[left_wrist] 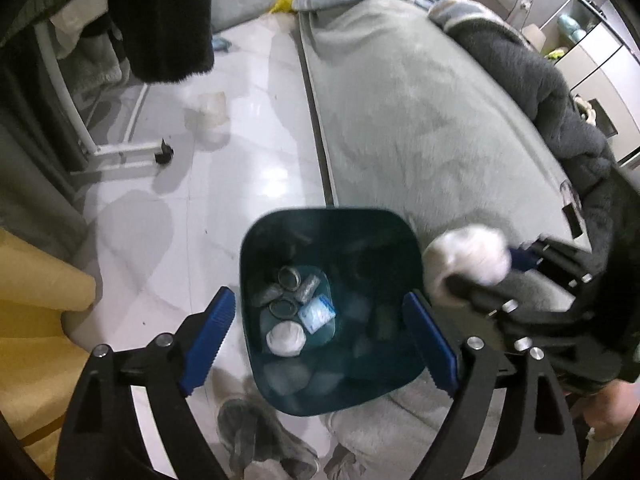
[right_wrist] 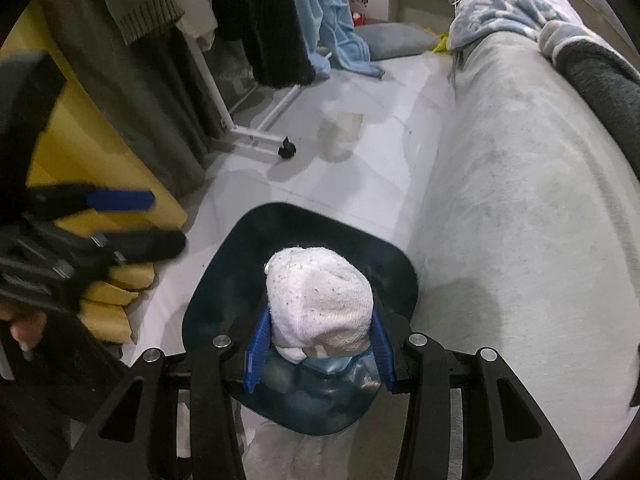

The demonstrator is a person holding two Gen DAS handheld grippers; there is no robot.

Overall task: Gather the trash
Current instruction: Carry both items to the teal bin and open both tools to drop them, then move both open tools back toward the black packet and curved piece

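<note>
No readable writing anywhere; small white-and-blue packet (left_wrist: 317, 313) in the bin bottom carries print too fine to make out.

Left tool (left_wrist: 320, 332): blue pads spread wide, nothing between them, poised directly over the dark teal bin (left_wrist: 256, 236). Straight below, in the bin bottom: two round metal lids (left_wrist: 289, 276), crumpled silvery wrappers (left_wrist: 307, 287), the packet, a white wad (left_wrist: 285, 338).

Right tool (right_wrist: 318, 350): clamped on a white cloth bundle (right_wrist: 320, 300), pads pressing both sides, bundle sticking out ahead of the fingertips and hanging over the bin mouth. From the left wrist view, same bundle (left_wrist: 468, 260) blurred, just right of the bin rim, up against the grey bed (left_wrist: 420, 120).

Surroundings, ahead of the tools: glossy white floor (left_wrist: 248, 120), translucent cup (right_wrist: 344, 130) standing on it, white clothes rack base with black caster (right_wrist: 286, 151), dark garments (right_wrist: 272, 20) hanging. Left of the bin: yellow furniture (right_wrist: 100, 152). Right: bed edge close beside the bin, dark fleece (left_wrist: 560, 100) and patterned blanket (right_wrist: 508, 8) on top. Under the left tool, near side: grey slippers (left_wrist: 256, 436) on the floor.
</note>
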